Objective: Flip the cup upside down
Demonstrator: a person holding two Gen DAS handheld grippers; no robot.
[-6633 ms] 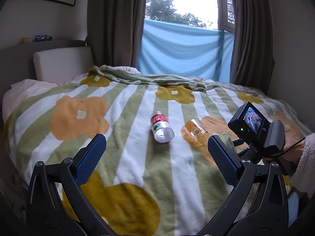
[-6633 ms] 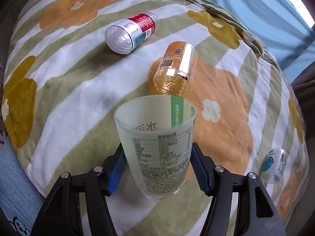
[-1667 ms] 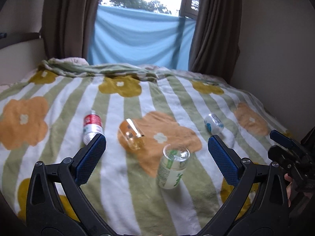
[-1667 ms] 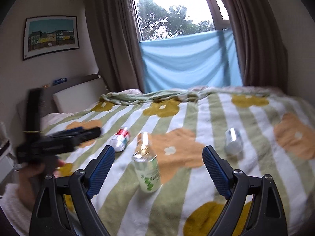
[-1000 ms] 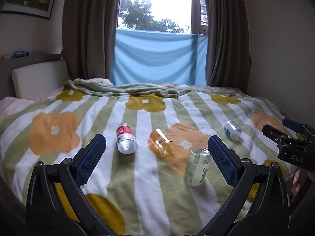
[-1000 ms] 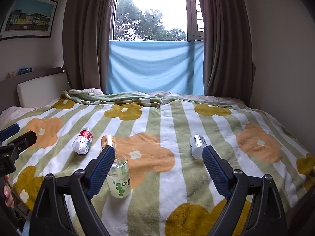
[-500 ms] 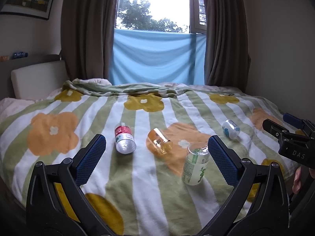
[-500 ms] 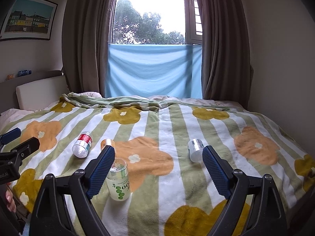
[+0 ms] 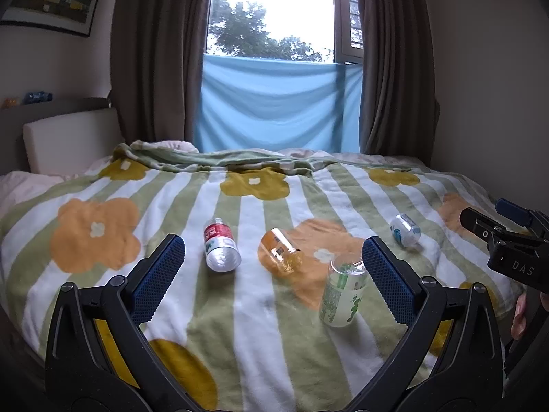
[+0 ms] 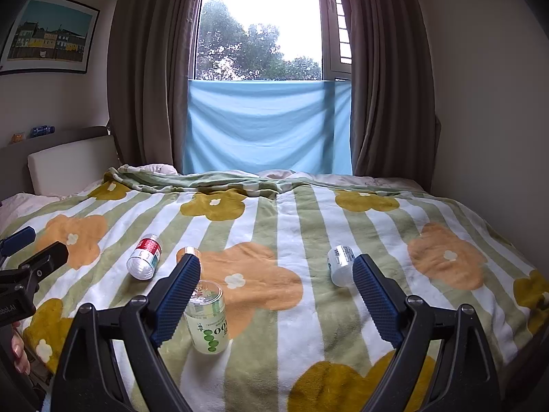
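Note:
The frosted plastic cup with green print (image 9: 341, 293) stands upside down on the flowered blanket, base up, leaning a little; it also shows in the right wrist view (image 10: 207, 319). My left gripper (image 9: 272, 271) is open and empty, held back above the near part of the bed. My right gripper (image 10: 276, 292) is open and empty, also held back; its left finger overlaps the cup's top edge in the picture. Each gripper shows at the side of the other's view.
A red-label bottle (image 9: 221, 249), an orange cup (image 9: 281, 250) and a small blue-white bottle (image 9: 405, 229) lie on their sides on the blanket (image 9: 240, 309). A headboard cushion (image 9: 68, 137) is at the left. Curtains and a window stand behind the bed.
The cup was in my right gripper right way up 6.6 s ago; it now stands inverted on the blanket. Both grippers have drawn back and risen slightly over the last second.

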